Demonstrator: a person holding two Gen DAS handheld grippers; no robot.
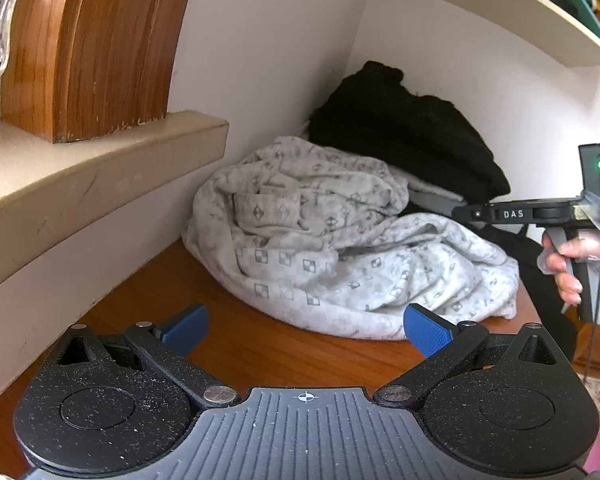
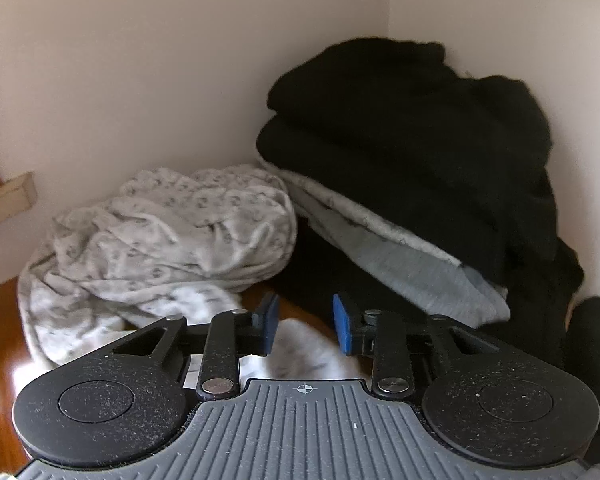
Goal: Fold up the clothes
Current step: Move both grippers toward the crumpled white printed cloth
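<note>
Item: laundry heap on a wooden bench (image 1: 268, 344), in its far corner against two white walls. Patterned grey-white garment (image 1: 320, 240), crumpled, lies nearest the left wall; its lower edge is cut off behind the right gripper (image 2: 305, 326) in that gripper's own view, where pale cloth shows blurred under the fingers and contact cannot be judged. Black garments (image 2: 420, 140), stacked in the corner over a plain grey piece (image 2: 412, 268); folds unreadable in the dark fabric. Left gripper (image 1: 306, 330): tilted downward, jaws spread wide, empty, above bare wood short of the patterned garment. Right gripper: jaws narrowed to a small gap, nothing clearly pinched; a hand (image 1: 580, 264) grasps its handle at the bench's right edge. Surroundings: stone ledge (image 1: 100, 176) and wooden post (image 1: 100, 40) left; shelf (image 1: 500, 8) above, contents partly cropped.
</note>
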